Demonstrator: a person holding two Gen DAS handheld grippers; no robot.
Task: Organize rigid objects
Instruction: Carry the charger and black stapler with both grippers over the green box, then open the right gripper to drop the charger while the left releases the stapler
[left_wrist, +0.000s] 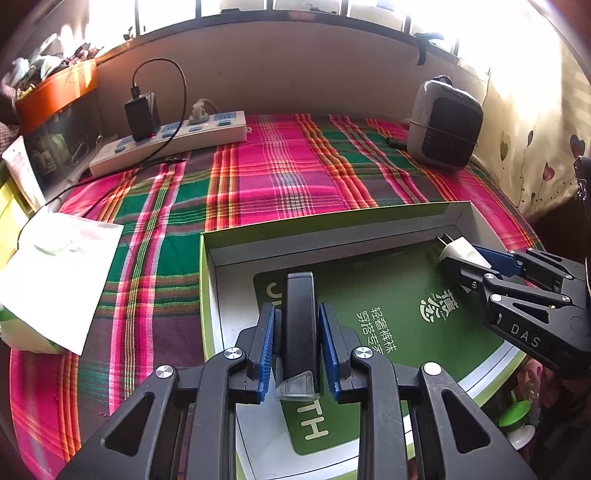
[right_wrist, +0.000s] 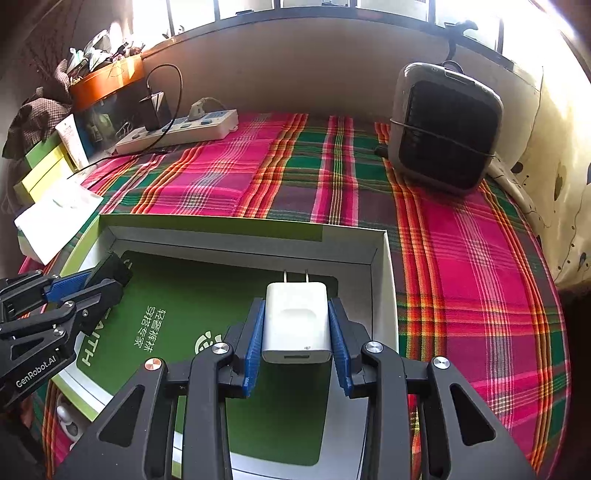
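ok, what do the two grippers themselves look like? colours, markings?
Both match: black skeletal linkage arms with triangular cutouts, silver pivot bolts, ribbed blue finger pads. The left gripper reads "GenRobot.AI" on its side; the right gripper shows "DAS". No cables or sleeves visible.

- Strong daylight from far windows (left_wrist: 498, 33); upper right blown out to white glare.
- Near field evenly lit, sharp.
- Heavy fisheye bending, dark corners; slight blur at left edge.

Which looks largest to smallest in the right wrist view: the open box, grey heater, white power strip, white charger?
1. Open box, by far.
2. Grey heater.
3 and 4. White power strip and white charger look alike in area; the charger sits close to the camera in the right gripper, so unranked.
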